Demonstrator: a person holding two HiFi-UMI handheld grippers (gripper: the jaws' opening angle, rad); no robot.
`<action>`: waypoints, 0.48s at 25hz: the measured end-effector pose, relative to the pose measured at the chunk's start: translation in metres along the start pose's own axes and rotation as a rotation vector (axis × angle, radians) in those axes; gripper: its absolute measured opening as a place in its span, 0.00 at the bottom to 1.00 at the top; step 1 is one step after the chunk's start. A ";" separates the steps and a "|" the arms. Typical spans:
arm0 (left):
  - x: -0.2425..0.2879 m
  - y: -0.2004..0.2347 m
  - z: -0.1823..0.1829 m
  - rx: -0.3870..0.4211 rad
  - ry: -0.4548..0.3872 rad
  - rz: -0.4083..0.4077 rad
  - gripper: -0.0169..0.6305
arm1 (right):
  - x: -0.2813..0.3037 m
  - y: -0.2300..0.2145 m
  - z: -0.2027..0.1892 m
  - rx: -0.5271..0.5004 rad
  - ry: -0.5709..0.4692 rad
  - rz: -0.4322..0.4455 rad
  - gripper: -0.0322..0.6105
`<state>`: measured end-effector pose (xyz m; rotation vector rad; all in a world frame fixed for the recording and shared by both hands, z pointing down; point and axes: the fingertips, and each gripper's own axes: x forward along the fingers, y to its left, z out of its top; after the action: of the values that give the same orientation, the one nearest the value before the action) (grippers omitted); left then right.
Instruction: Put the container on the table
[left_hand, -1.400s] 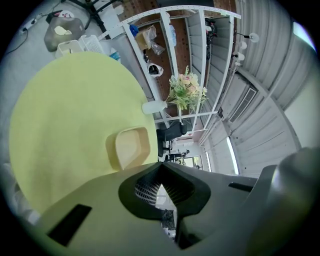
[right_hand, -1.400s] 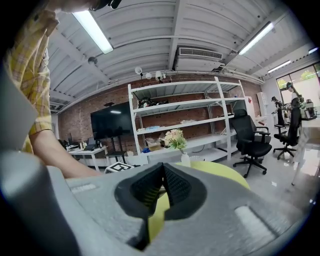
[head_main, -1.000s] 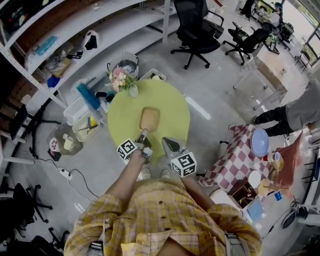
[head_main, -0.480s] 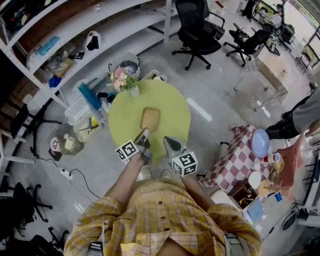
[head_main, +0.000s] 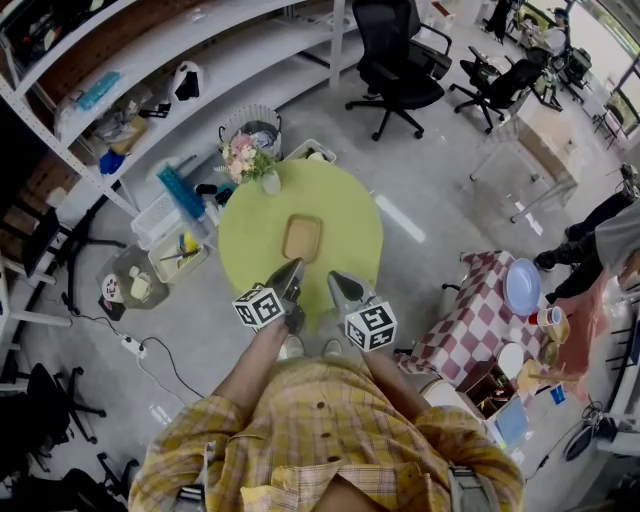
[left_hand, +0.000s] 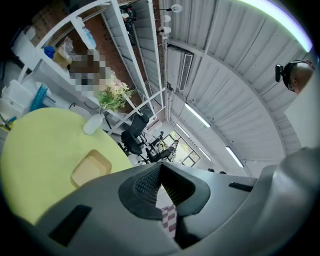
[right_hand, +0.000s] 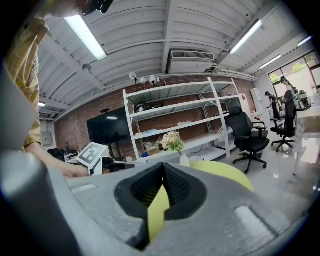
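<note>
Container (left_hand: 91, 168) on the green table (left_hand: 35, 150) shows in my left gripper view, not the right; left gripper (left_hand: 160, 172) and right gripper (right_hand: 163, 172) clenched empty, container unmoved since before.

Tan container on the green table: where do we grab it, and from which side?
Take the container by its near rim wall, one jaw inside, one outside, coming from the person's side of the table. It lies flat, open side up, with a raised lip all round, likely too wide to span. The left gripper sits closest, jaws shut, so open first.
</note>
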<state>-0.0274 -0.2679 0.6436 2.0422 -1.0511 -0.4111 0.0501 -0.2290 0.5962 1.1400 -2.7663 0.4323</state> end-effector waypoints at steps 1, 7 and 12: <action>-0.001 -0.001 0.001 0.016 0.003 -0.001 0.04 | 0.001 0.001 0.000 -0.001 0.001 0.001 0.05; -0.009 -0.006 0.002 0.087 0.011 -0.007 0.04 | 0.003 0.004 -0.002 -0.002 0.009 0.006 0.05; -0.015 -0.008 0.006 0.141 0.013 -0.013 0.03 | 0.007 0.006 0.001 0.006 0.006 0.011 0.05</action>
<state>-0.0358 -0.2558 0.6323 2.1737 -1.0864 -0.3377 0.0413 -0.2300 0.5952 1.1233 -2.7695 0.4440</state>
